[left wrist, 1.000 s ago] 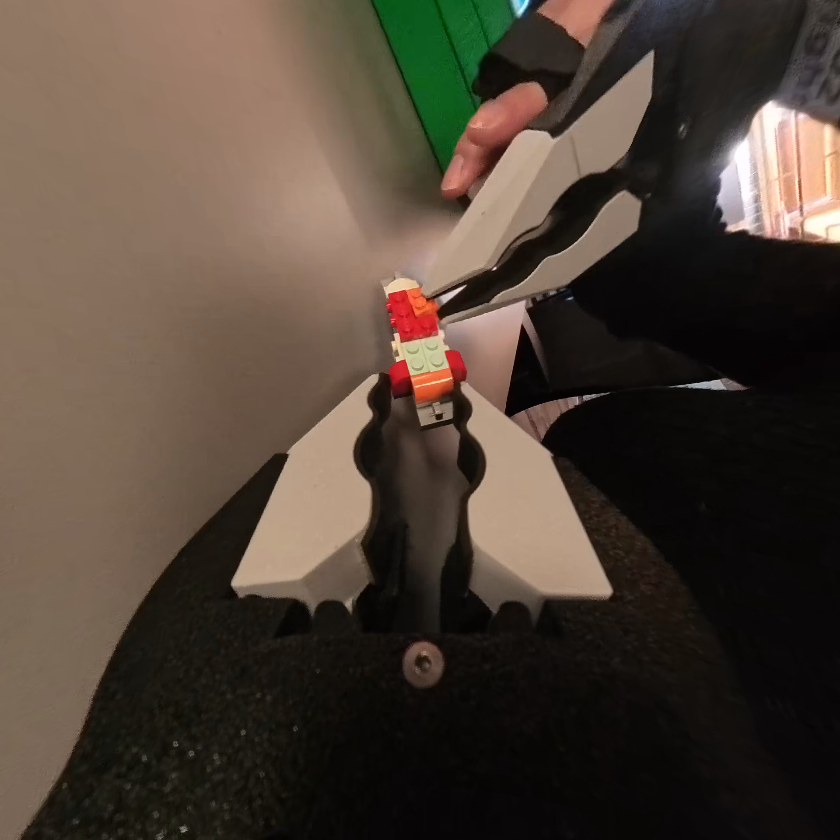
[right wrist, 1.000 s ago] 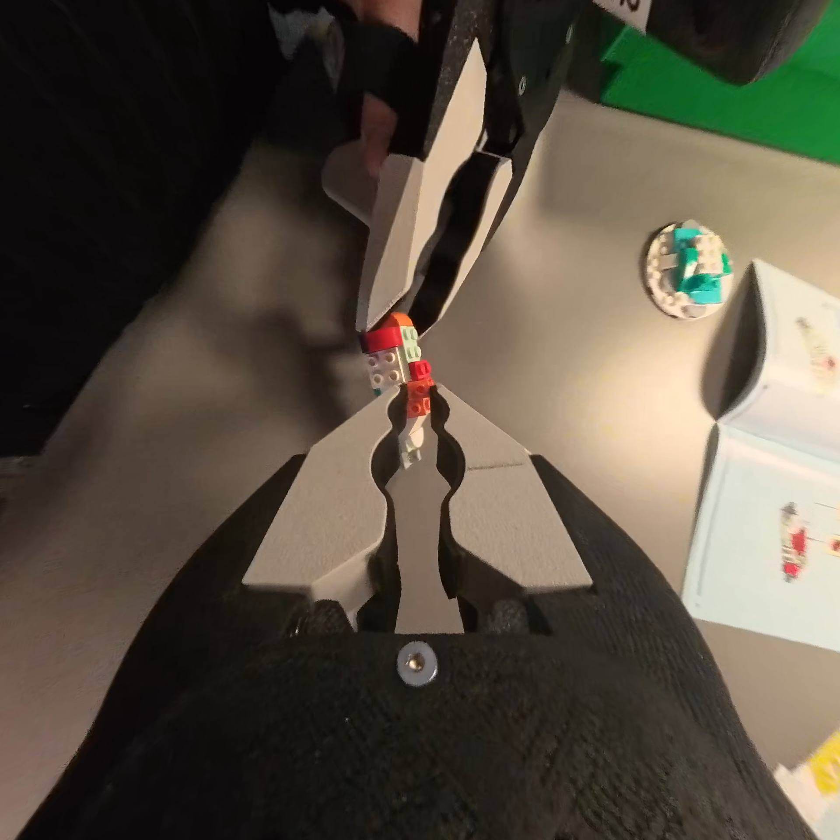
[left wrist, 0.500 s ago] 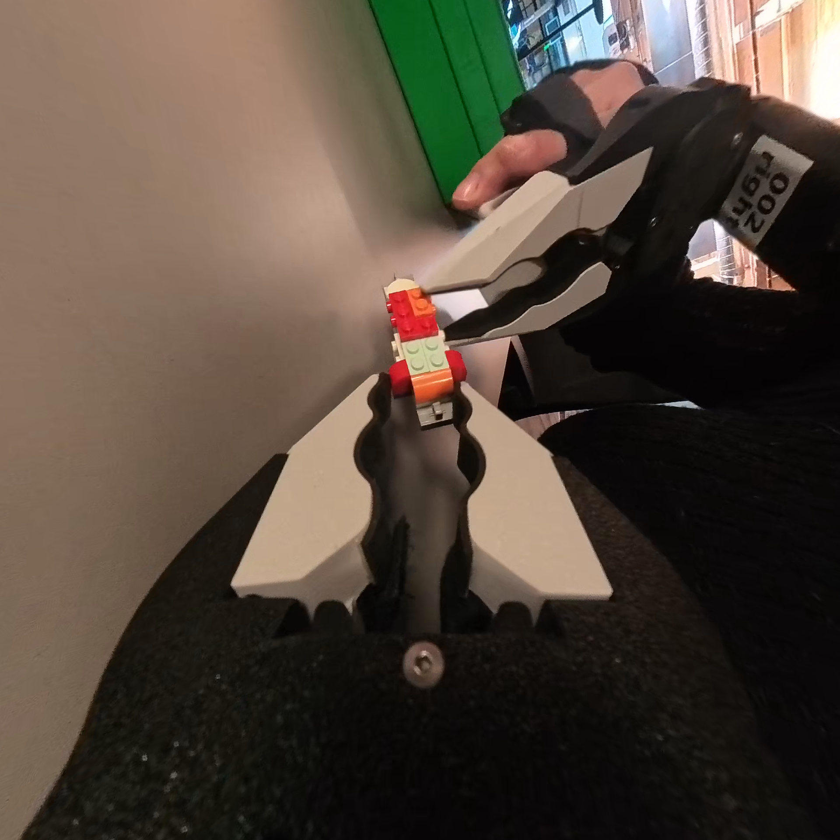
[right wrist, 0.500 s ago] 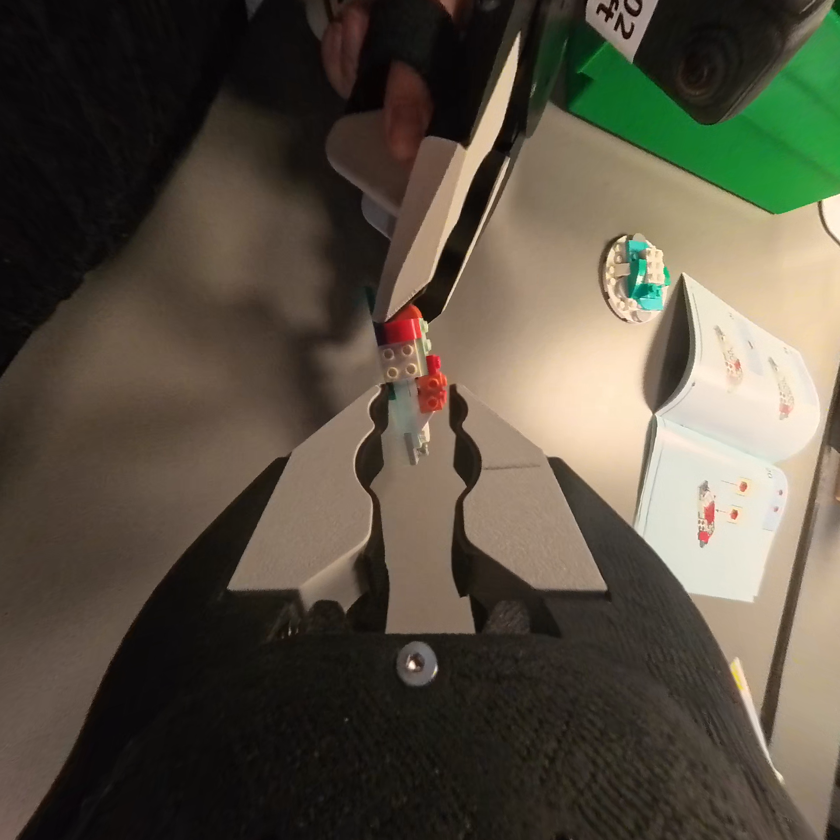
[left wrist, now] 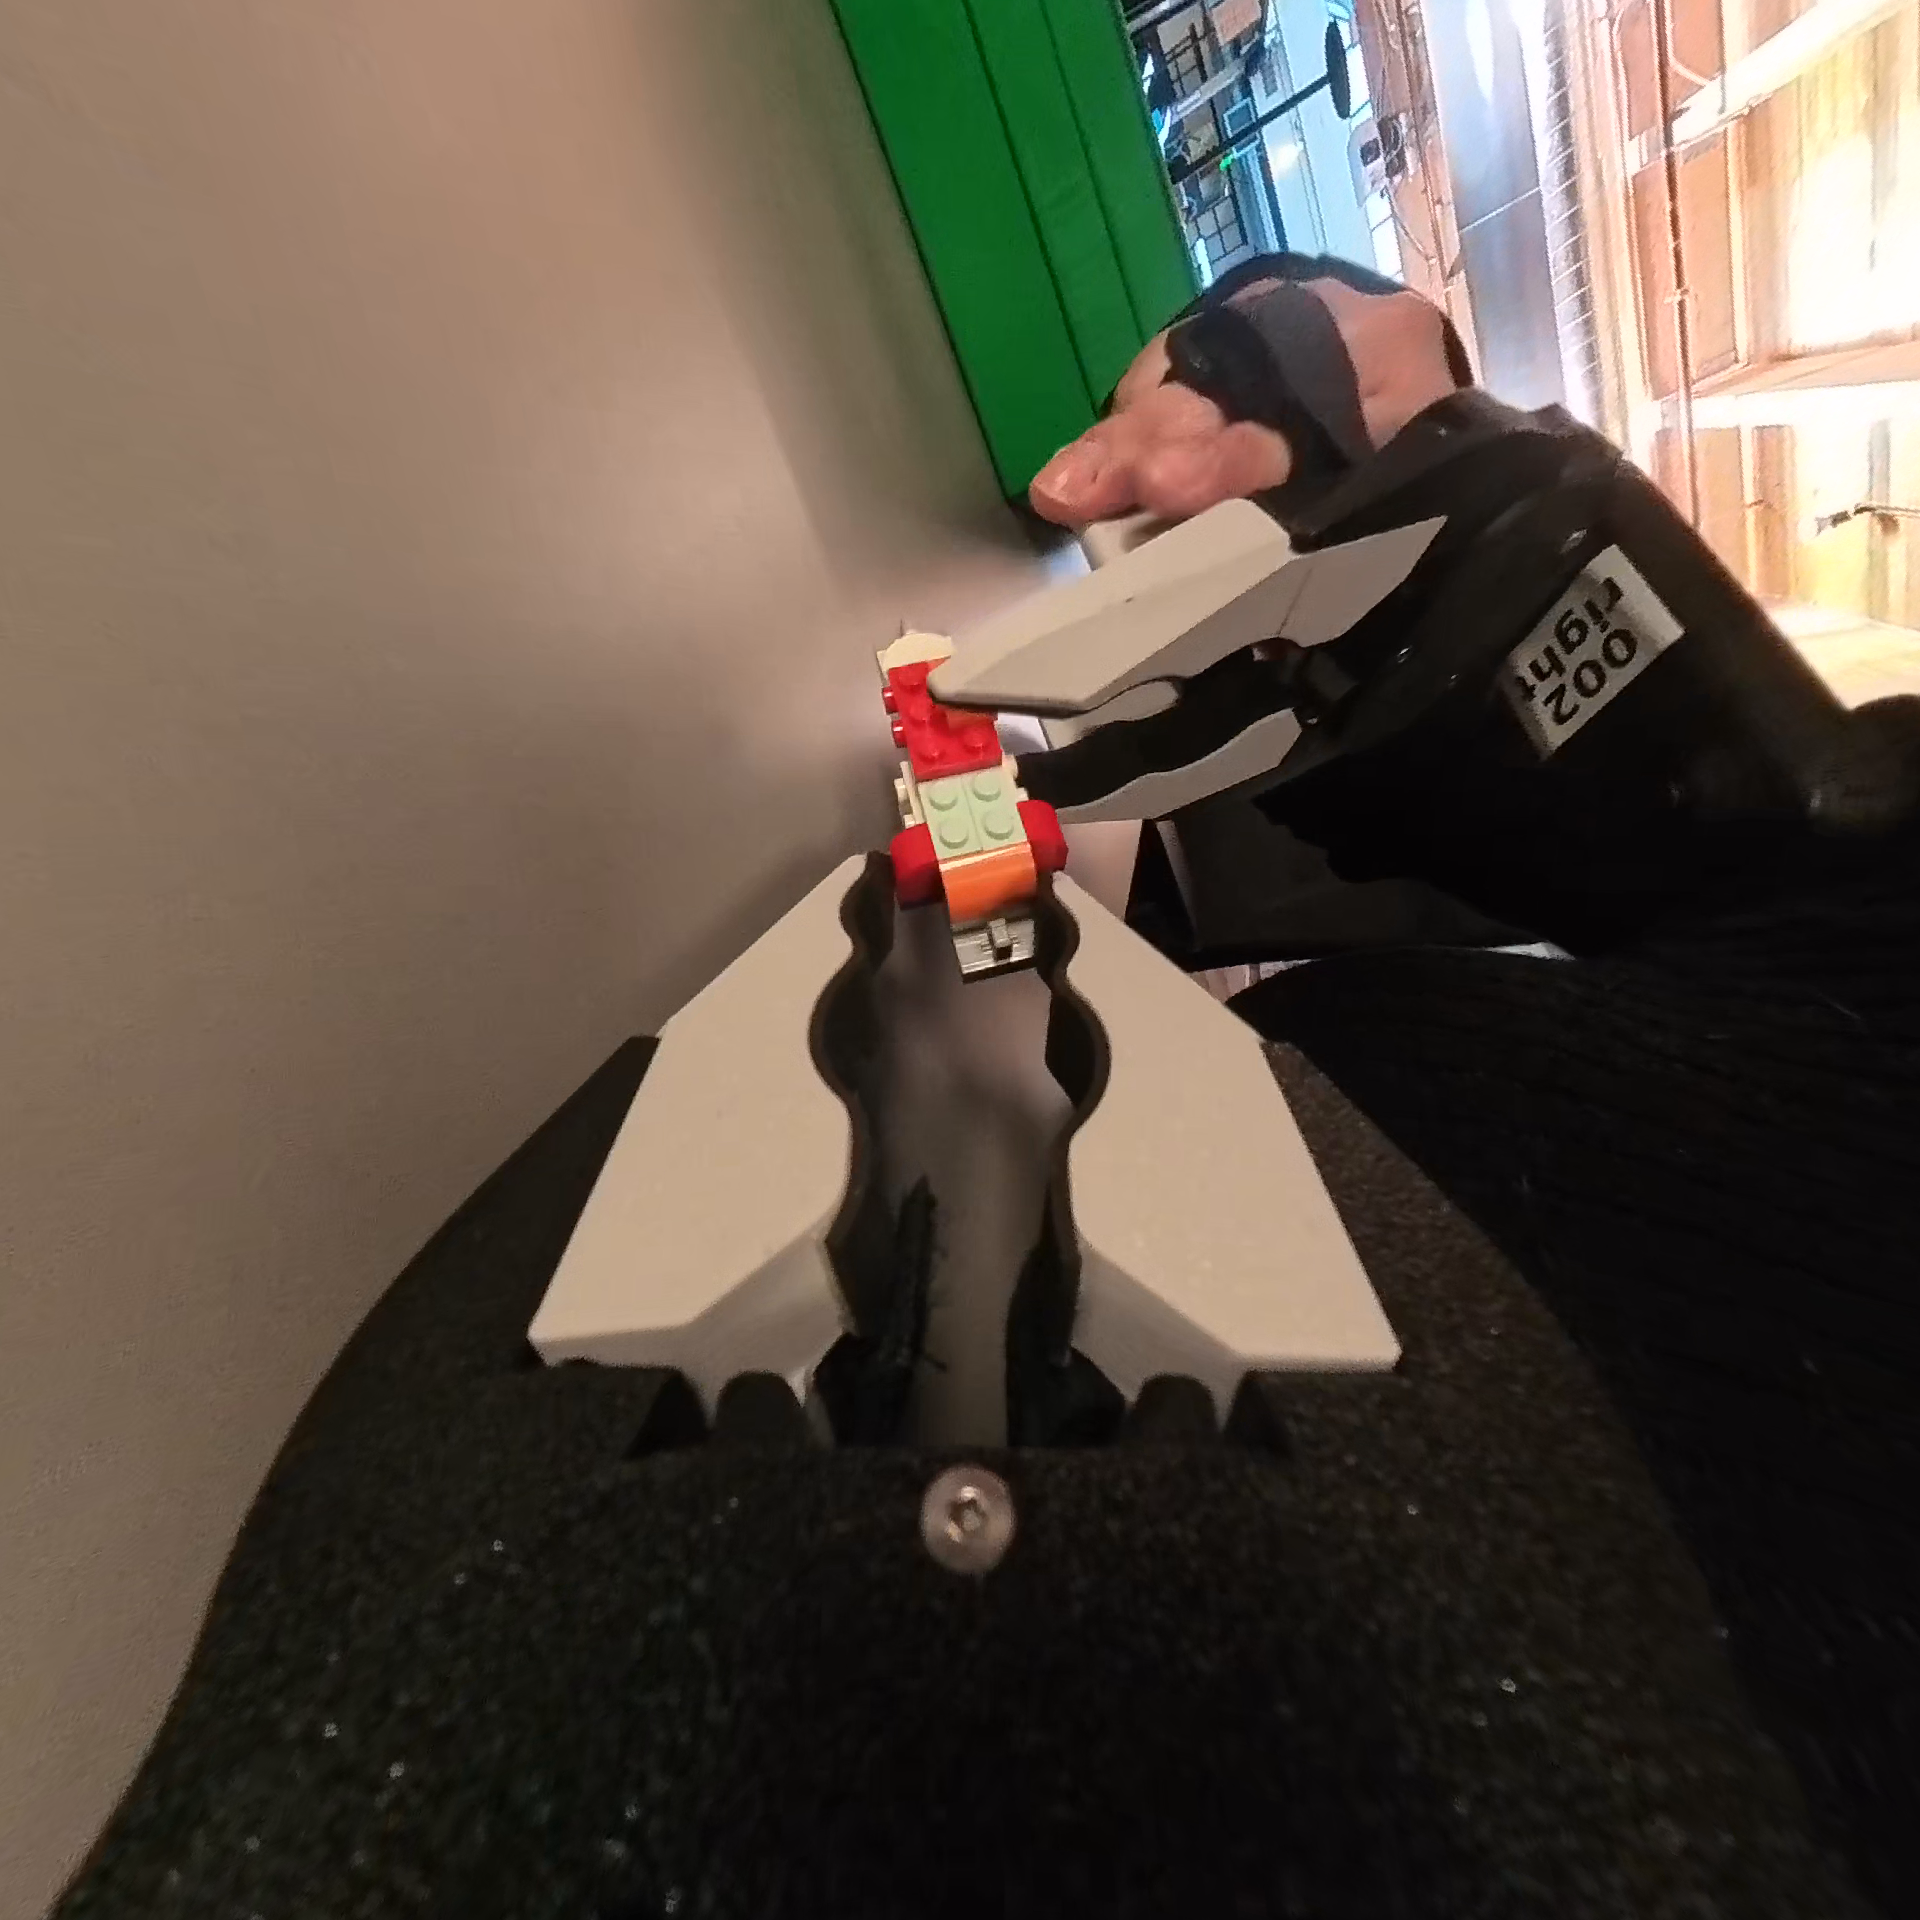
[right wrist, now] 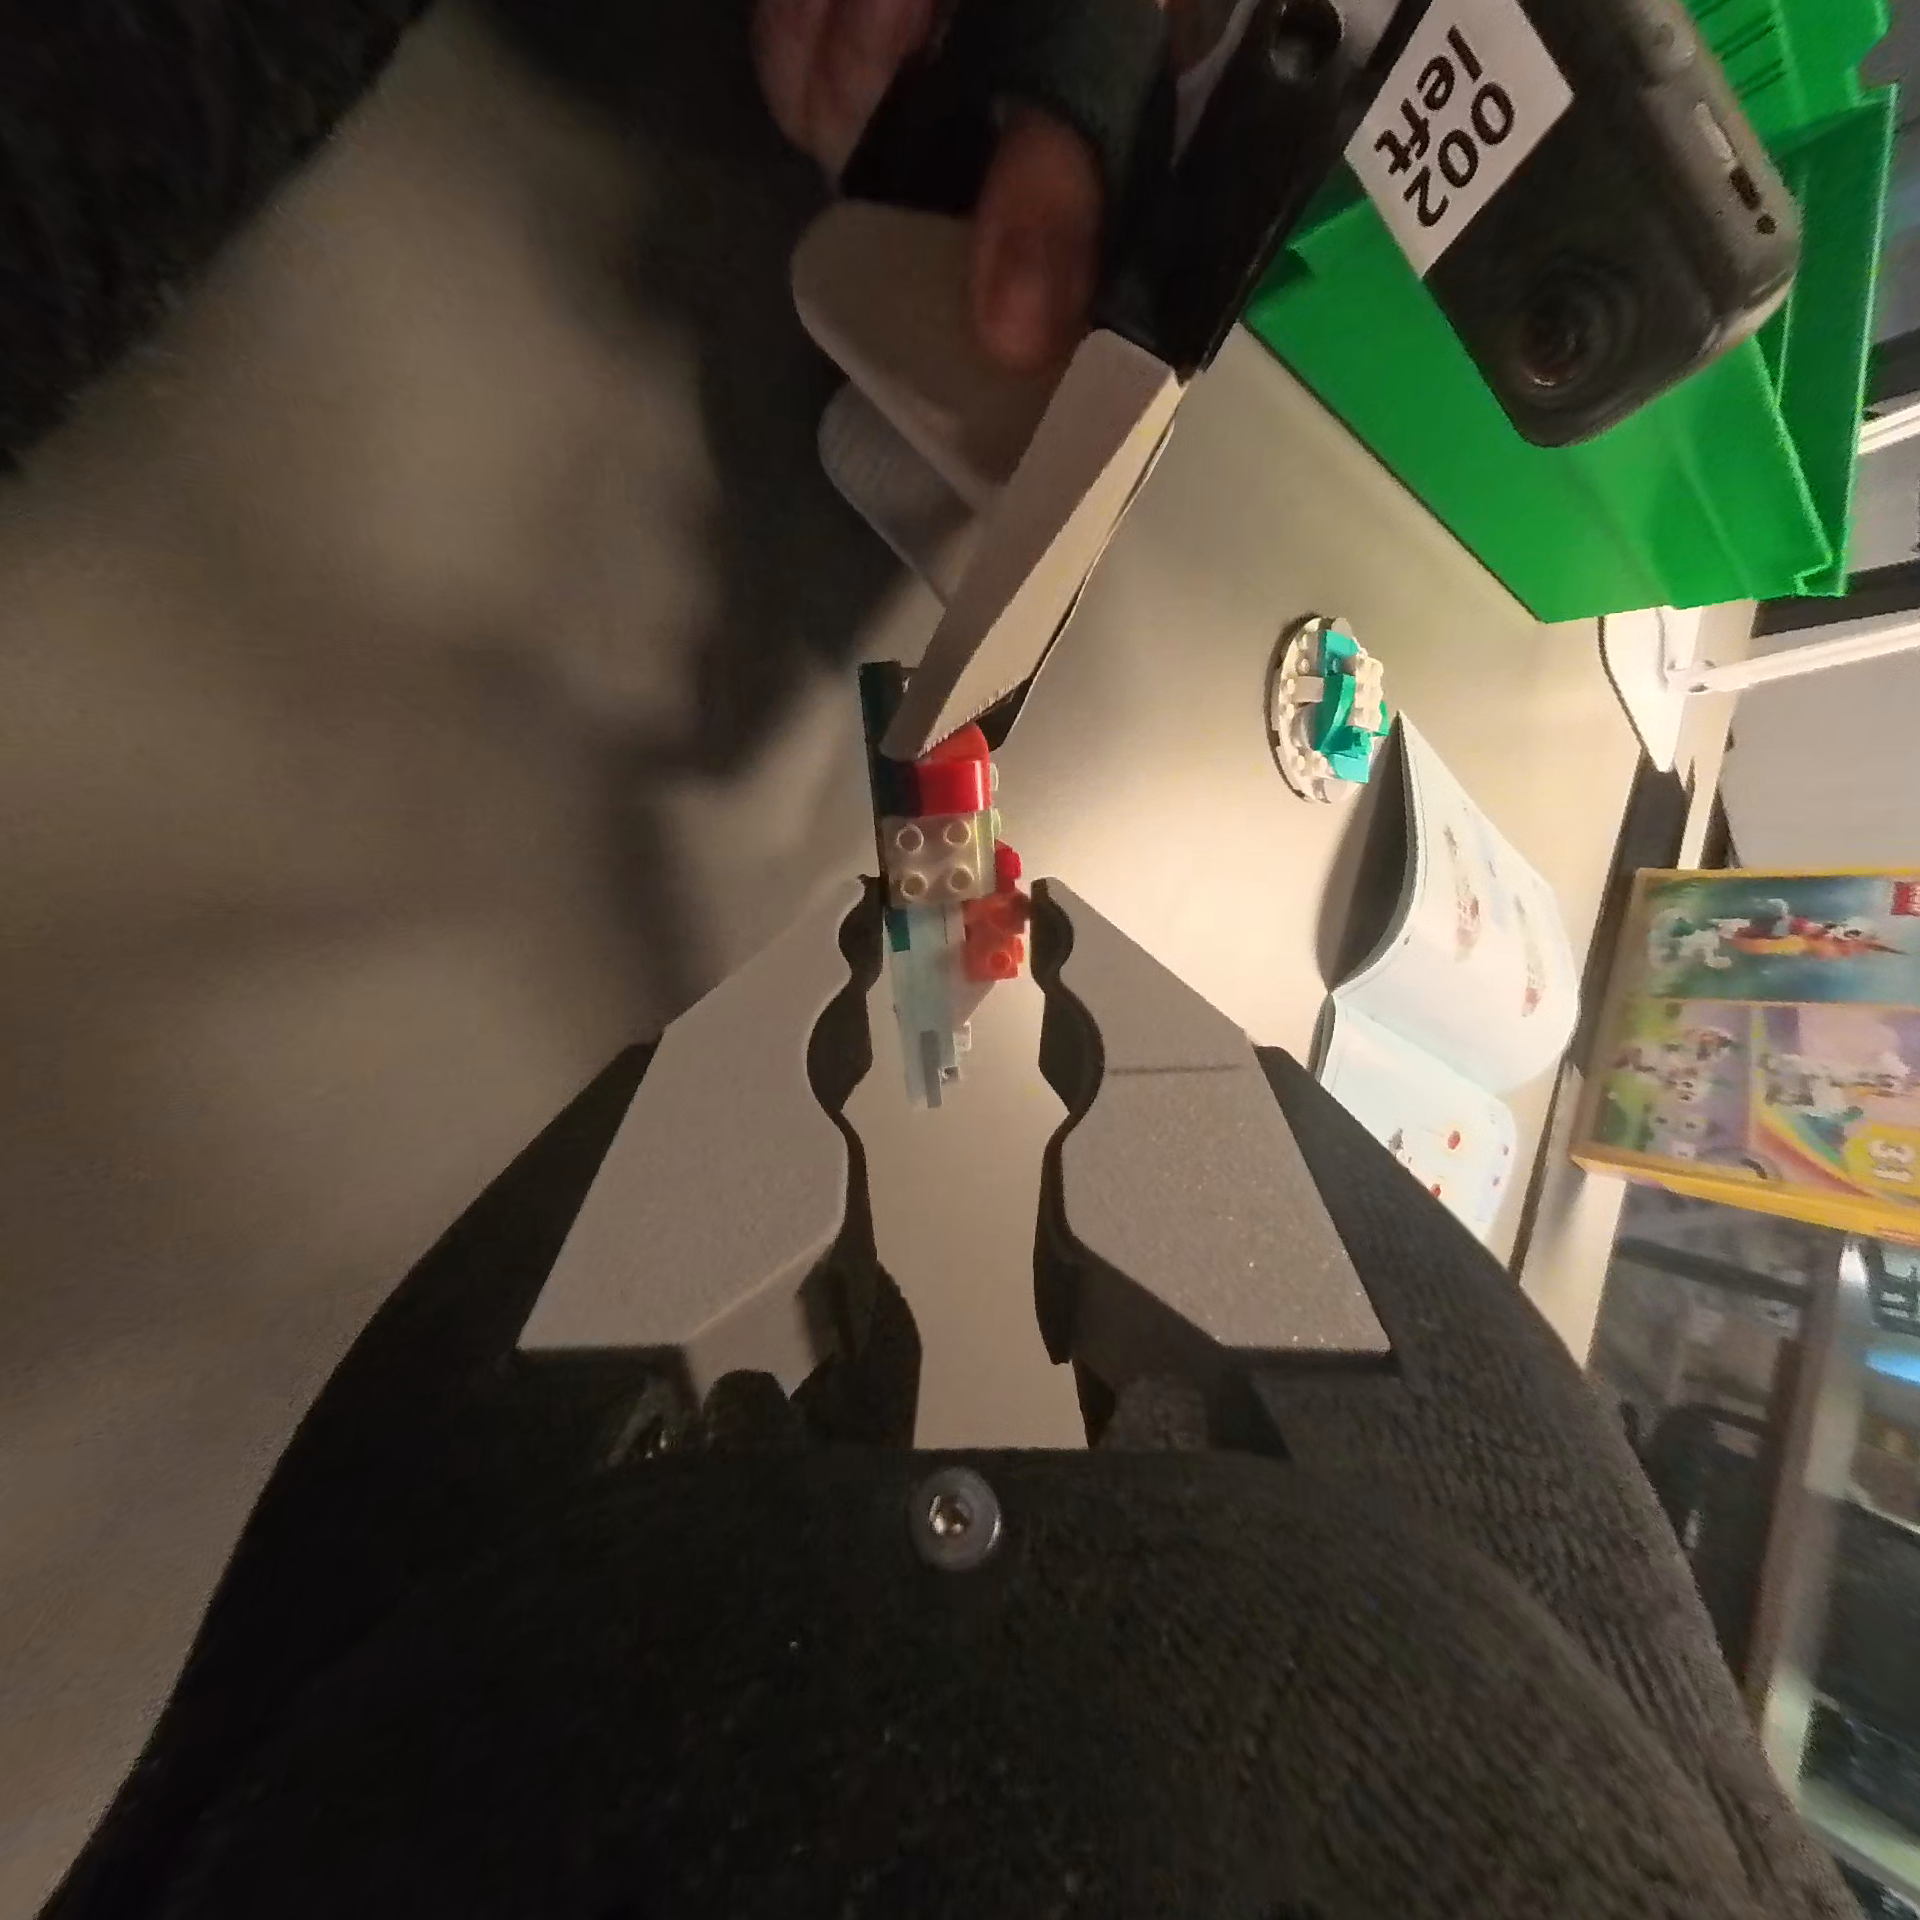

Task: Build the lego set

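Observation:
A small lego model (left wrist: 971, 790) of red, orange, mint and white bricks is held in the air above the grey table (left wrist: 416, 520). My left gripper (left wrist: 966, 894) is shut on its lower end, at the red and orange bricks. My right gripper (left wrist: 977, 727) comes in from the right, and its two fingertips straddle the model's upper red bricks and touch both sides. In the right wrist view the model (right wrist: 935, 862) sits between the tips of my right gripper (right wrist: 951, 899). The left gripper (right wrist: 914, 727) holds its far end from above.
A round white plate with teal bricks (right wrist: 1330, 717) lies on the table to the right. Beside it are an open instruction booklet (right wrist: 1455, 935) and the lego box (right wrist: 1745, 1039). A green bin (right wrist: 1558, 468) stands at the back. Only a small space, under 4 cm, lies between the two pairs of fingers.
My right gripper's jaws have widened from a narrow pinch on the model's top end and swung round to straddle its upper bricks. My left gripper keeps its hold.

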`<state>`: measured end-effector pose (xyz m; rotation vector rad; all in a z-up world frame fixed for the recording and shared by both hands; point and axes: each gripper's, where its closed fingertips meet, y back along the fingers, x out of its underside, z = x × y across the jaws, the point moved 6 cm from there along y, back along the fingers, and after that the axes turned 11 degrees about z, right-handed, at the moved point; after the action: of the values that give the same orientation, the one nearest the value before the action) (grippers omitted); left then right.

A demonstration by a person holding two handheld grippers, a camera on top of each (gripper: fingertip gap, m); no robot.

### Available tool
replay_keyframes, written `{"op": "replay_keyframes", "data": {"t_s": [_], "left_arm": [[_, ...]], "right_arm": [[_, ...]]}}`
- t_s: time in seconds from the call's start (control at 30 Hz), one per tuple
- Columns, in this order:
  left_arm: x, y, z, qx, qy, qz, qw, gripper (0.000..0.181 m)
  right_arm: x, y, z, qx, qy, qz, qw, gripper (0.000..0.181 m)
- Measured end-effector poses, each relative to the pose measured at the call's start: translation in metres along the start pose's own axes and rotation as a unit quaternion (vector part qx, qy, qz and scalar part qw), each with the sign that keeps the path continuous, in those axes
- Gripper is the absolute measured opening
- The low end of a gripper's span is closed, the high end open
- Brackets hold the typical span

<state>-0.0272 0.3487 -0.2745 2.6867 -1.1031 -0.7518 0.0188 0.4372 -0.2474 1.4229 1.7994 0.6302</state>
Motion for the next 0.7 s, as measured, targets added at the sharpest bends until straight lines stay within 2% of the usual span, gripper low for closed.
{"op": "replay_keyframes", "data": {"t_s": [0.37,0.4,0.57,0.63,0.7], "left_arm": [[0.0,0.0,0.001,-0.007,0.001,0.0,1.0,0.025],[0.0,0.0,0.001,-0.01,0.0,0.001,1.0,0.025],[-0.003,0.002,0.001,-0.001,0.008,-0.014,1.0,0.025],[-0.003,0.002,0.001,-0.003,0.006,-0.014,1.0,0.025],[-0.003,0.001,0.001,-0.004,0.006,-0.013,1.0,0.025]], "right_arm": [[0.001,-0.001,0.004,0.013,-0.017,0.009,1.0,0.023],[0.001,-0.001,0.005,0.01,-0.024,0.006,1.0,0.028],[0.004,0.005,0.002,-0.008,-0.131,-0.043,0.99,0.052],[0.007,0.014,-0.002,-0.025,-0.202,-0.09,0.975,0.062],[0.017,0.024,-0.012,0.004,-0.267,-0.138,0.954,0.063]]}}
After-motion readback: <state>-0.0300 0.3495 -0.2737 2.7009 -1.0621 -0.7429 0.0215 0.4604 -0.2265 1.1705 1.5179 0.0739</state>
